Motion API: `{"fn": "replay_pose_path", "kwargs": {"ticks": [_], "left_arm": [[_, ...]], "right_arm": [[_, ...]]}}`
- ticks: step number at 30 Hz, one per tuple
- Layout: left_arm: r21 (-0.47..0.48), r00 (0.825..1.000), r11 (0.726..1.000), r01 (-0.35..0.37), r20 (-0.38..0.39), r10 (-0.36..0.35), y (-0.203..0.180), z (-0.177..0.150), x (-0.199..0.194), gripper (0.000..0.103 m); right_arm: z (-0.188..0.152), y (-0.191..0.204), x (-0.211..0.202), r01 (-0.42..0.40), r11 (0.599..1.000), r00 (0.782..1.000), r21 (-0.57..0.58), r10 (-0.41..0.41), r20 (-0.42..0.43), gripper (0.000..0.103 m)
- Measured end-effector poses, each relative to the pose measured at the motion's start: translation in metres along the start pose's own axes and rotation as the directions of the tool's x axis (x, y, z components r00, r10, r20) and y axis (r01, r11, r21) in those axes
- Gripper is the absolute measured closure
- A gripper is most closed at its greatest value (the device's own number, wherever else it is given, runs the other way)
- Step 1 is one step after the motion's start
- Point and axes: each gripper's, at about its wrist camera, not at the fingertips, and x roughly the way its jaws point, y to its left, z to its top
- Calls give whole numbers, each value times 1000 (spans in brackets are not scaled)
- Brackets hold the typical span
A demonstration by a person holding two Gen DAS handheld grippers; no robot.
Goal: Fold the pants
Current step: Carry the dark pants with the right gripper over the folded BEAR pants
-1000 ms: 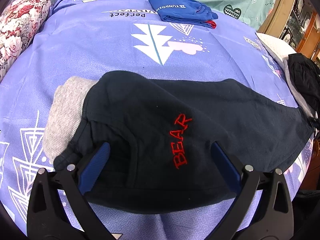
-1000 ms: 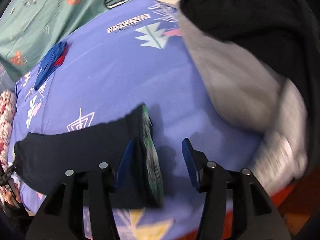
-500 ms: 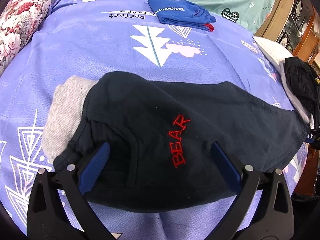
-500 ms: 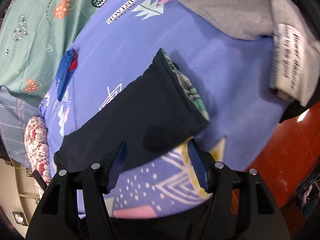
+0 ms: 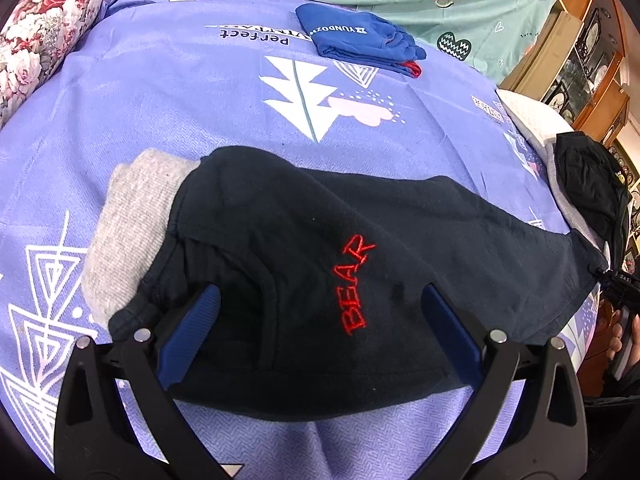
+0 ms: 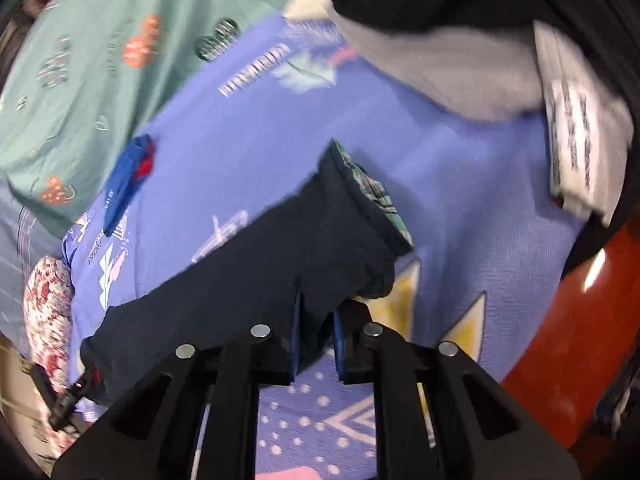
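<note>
The dark navy pants [image 5: 320, 248] with red "BEAR" lettering and a grey waistband [image 5: 128, 216] lie across the purple bedsheet [image 5: 180, 92]. My left gripper [image 5: 320, 316] is open, its blue fingers resting wide apart on the waist end. In the right wrist view the leg end [image 6: 288, 256] with a green plaid lining at the cuff [image 6: 380, 204] runs away from me. My right gripper [image 6: 316, 320] is shut on the near edge of the pants leg by the cuff.
A folded blue garment [image 5: 360, 40] lies at the far side of the bed. A grey and black pile of clothes [image 5: 588, 184] sits at the right edge, also in the right wrist view [image 6: 460, 40]. A floral pillow [image 5: 40, 36] is far left. The bed's edge drops off at right.
My right gripper went from open beside the cuff to closed on the pants leg edge. The left gripper has stayed open on the waist end.
</note>
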Motion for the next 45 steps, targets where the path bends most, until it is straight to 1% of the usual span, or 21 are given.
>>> {"fn": "replay_pose_path", "kwargs": {"ticks": [2,5,7,9,12,13,15,19,21,22,25,27,29,33,34,36,38,39,40,43,45], "left_arm": [[-4,1000,1000,5,2,-5,1,0,0,2],[-5,1000,1000,4,5,-4,1,0,0,2],[-6,1000,1000,4,8,-4,1,0,-1,2],[-13,1000,1000,7,13,-7,2,0,-2,2],[-21,1000,1000,12,17,-11,5,0,-3,2],[-24,1000,1000,14,18,-14,5,0,-3,2],[-29,1000,999,17,17,-17,7,0,-3,2],[-31,1000,999,25,19,-24,7,1,-4,2],[-31,1000,999,25,19,-25,7,1,-4,2],[-32,999,999,29,21,-28,8,1,-4,2],[-40,999,998,42,27,-41,9,0,-5,2],[-45,998,998,49,29,-47,10,1,-5,2],[-43,999,998,47,28,-45,10,0,-5,2],[-43,998,998,48,30,-47,11,0,-5,2],[-44,998,998,48,30,-46,11,0,-4,2],[-42,999,998,46,29,-44,10,0,-4,2],[-42,999,998,45,29,-44,11,-1,-5,2],[-43,999,998,46,29,-45,11,-1,-5,2],[-43,998,998,47,30,-46,11,-1,-5,2],[-43,998,998,47,31,-46,11,-1,-5,2],[-43,999,998,47,30,-46,11,-1,-5,2]], "right_arm": [[0,35,-10,0,990,997,-142,11,71,91],[-6,101,-18,-69,937,994,-343,96,61,92],[-22,155,-17,-140,854,988,-501,155,-11,92],[-52,204,0,-223,750,975,-622,168,-146,92],[-109,242,52,-257,634,953,-729,41,-300,92],[-120,245,63,-243,616,951,-749,-1,-310,91],[-129,251,62,-205,568,968,-797,-5,-253,91],[-118,249,60,-240,602,959,-762,24,-284,91],[-118,249,59,-247,579,958,-777,23,-287,91],[-122,247,56,-256,564,955,-785,23,-295,87],[-124,250,46,-326,530,935,-783,58,-350,55],[-120,251,33,-378,529,917,-760,102,-385,52],[-116,251,25,-400,546,910,-736,139,-391,52],[-96,248,37,-435,646,889,-628,199,-411,52],[-96,248,37,-435,646,889,-628,199,-411,52],[-96,247,52,-405,676,898,-615,169,-406,55],[-104,246,67,-403,684,885,-608,121,-450,81],[-108,245,73,-413,683,874,-602,113,-472,83],[-108,246,69,-413,680,881,-606,128,-456,92],[-92,251,48,-413,676,899,-610,194,-392,92],[-80,257,33,-433,669,895,-604,240,-376,92]]}}
